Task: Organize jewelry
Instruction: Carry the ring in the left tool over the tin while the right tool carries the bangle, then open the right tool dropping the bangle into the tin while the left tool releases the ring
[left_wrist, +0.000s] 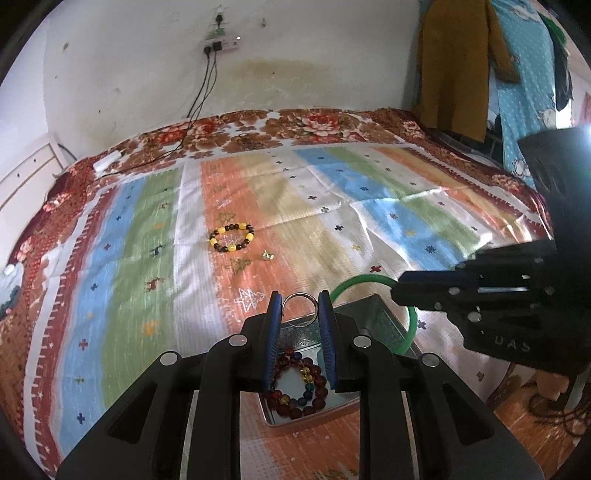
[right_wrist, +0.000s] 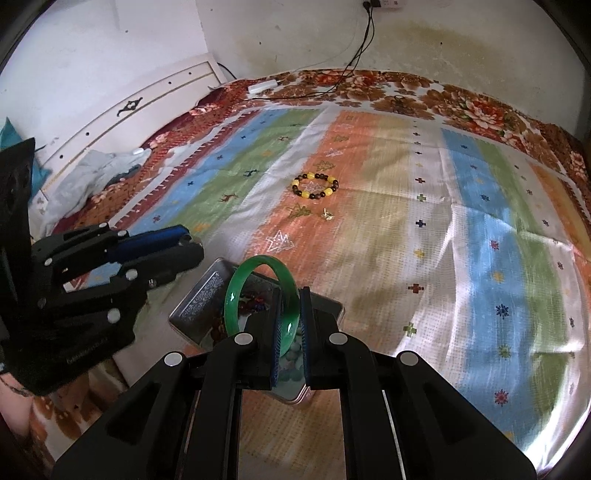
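The left gripper (left_wrist: 300, 308) holds a thin silver ring bangle (left_wrist: 300, 309) between its blue pads (left_wrist: 274, 321). The pads are a small way apart, with the bangle squeezed between them. It hangs over the far end of a shiny metal tray (left_wrist: 384, 325).

The right gripper (right_wrist: 291, 325) is closed tight on a green bangle (right_wrist: 258, 291). The green bangle stands up on its edge, over the same tray (right_wrist: 199, 295).

The tray sits on the bed (left_wrist: 129, 258) near the bed's front edge. Inside it lies a bracelet of dark red beads (left_wrist: 299, 387) with a few blue and yellow ones. In the right wrist view some pale green beads (right_wrist: 291, 354) also show in the tray, under the gripper.

A yellow and black bead bracelet (left_wrist: 231, 238) lies flat near the middle of the bed, well apart from the tray. Just beside it, on the side nearer the tray, is a small gold piece (left_wrist: 267, 255), too small to tell what it is.

Black cables (left_wrist: 201, 96) run from a wall socket (left_wrist: 220, 45) down to the bed's far edge.
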